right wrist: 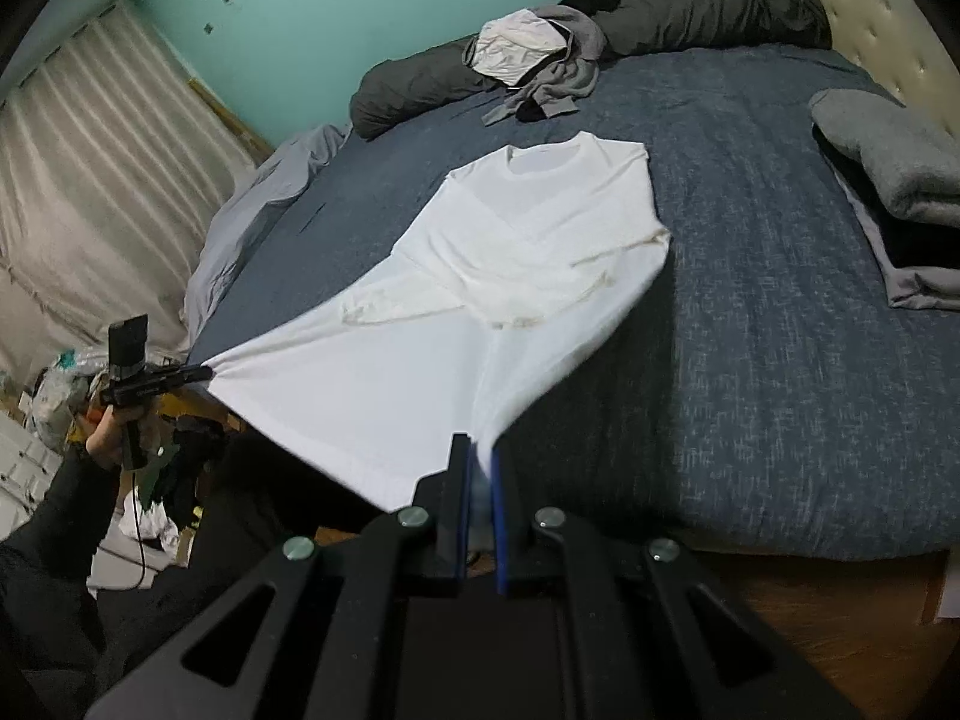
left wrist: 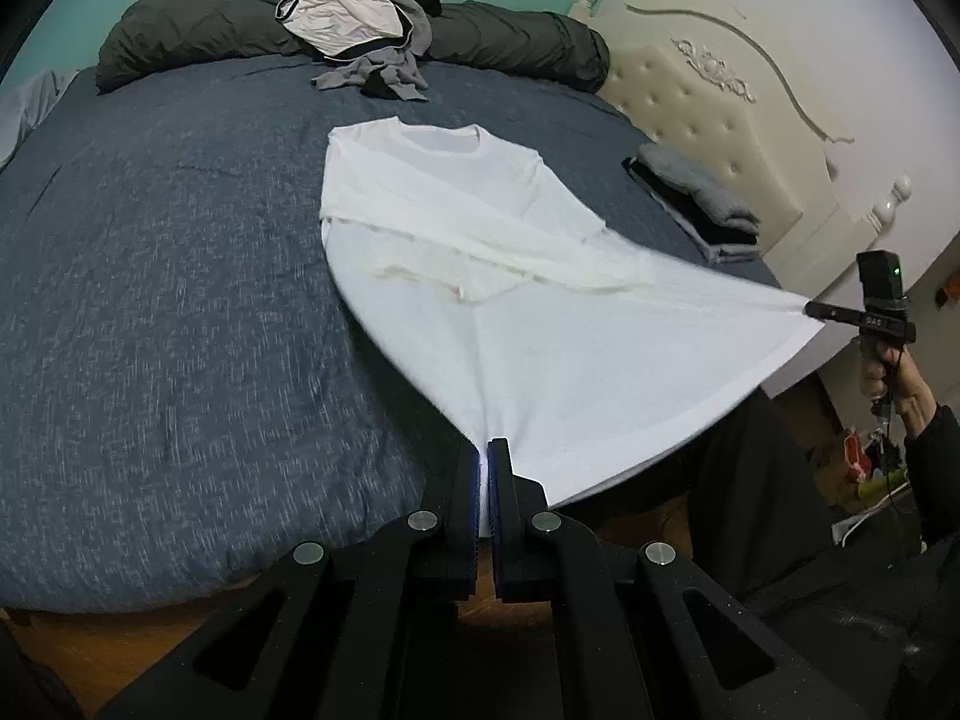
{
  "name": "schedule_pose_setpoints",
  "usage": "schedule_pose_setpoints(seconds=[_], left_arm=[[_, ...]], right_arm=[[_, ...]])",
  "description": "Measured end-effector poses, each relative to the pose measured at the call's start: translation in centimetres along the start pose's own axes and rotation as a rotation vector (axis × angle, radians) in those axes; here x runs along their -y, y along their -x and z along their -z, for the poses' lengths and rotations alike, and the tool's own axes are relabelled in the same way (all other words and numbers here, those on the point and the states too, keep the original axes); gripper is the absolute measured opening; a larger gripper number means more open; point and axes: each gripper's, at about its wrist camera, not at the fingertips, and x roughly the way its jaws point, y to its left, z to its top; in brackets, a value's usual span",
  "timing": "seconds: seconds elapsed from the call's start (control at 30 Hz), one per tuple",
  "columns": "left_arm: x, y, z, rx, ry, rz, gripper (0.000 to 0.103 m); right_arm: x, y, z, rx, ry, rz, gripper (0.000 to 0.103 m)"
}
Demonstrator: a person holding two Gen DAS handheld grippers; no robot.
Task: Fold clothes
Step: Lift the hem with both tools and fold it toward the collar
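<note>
White long-sleeved shirt [left wrist: 540, 312] mid-frame on blue bed [left wrist: 180, 300], hem corners pinched in clamped left tool [left wrist: 485, 450] and right tool [right wrist: 480, 450], lower centre.

Left black two-finger gripper [left wrist: 484, 450] angled downward, blue-lined jaws pinched nearly together on one bottom corner of the white long-sleeved cotton shirt [left wrist: 540, 348]. Right black two-finger gripper [right wrist: 478, 450] likewise tilted down, jaws clamped on the other hem corner, hem stretched between the two. Right hand [left wrist: 894, 381] wrapped around its handle, black sleeve behind. Left hand [right wrist: 117, 426] gripping likewise, dark-sleeved.
</note>
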Motion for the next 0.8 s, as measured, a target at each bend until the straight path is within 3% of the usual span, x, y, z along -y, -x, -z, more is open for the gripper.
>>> schedule_pose_setpoints(seconds=[0.23, 0.43, 0.8], left_arm=[[-1.9, -2.4, -5.7, -0.008, 0.004, -0.052, 0.002], [-4.5, -5.6, -13.3, -0.007, 0.016, -0.054, 0.002], [-12.6, -16.8, -27.2, -0.081, 0.146, -0.064, 0.002]], right_arm=[[1.1, -2.8, -5.9, -0.012, 0.004, 0.033, 0.006], [4.3, -5.7, -13.1, -0.039, -0.042, 0.046, 0.006], [13.0, -12.8, -26.5, -0.071, -0.153, 0.124, 0.006]])
